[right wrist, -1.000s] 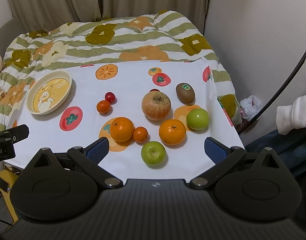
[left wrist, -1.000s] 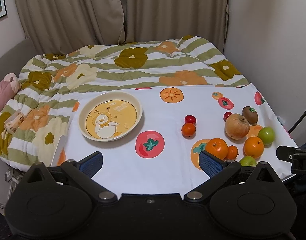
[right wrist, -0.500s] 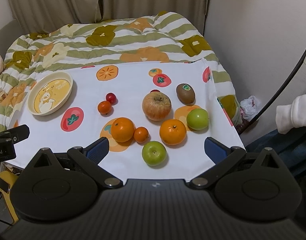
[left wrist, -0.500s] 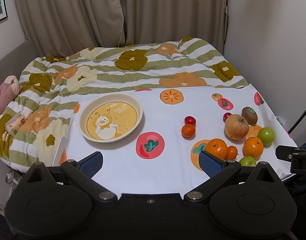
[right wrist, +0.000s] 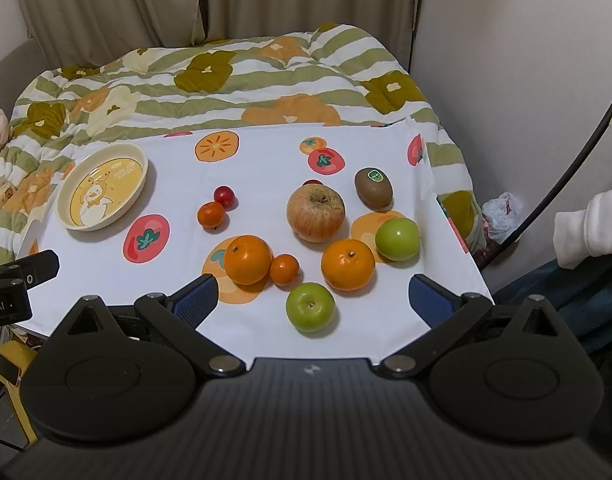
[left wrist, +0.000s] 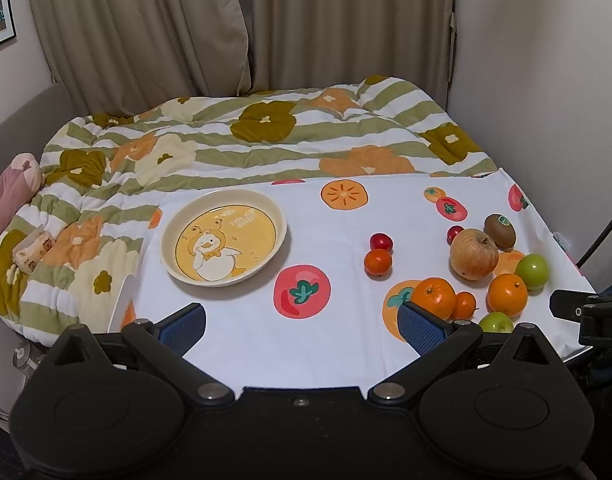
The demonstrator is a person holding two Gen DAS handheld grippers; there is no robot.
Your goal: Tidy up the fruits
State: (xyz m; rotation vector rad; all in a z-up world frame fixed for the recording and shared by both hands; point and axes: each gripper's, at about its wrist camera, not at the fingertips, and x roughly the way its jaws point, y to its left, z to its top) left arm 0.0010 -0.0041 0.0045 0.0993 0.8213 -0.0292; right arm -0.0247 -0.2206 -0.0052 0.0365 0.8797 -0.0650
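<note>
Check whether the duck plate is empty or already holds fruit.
Empty. The plate shows its whole duck picture, and all fruit, like the apple, lies on the cloth.

Yellow duck-print plate (right wrist: 102, 189), white fruit-print cloth (right wrist: 266, 160), green-striped floral quilt (right wrist: 226, 80), beige curtains (left wrist: 226, 24).
</note>
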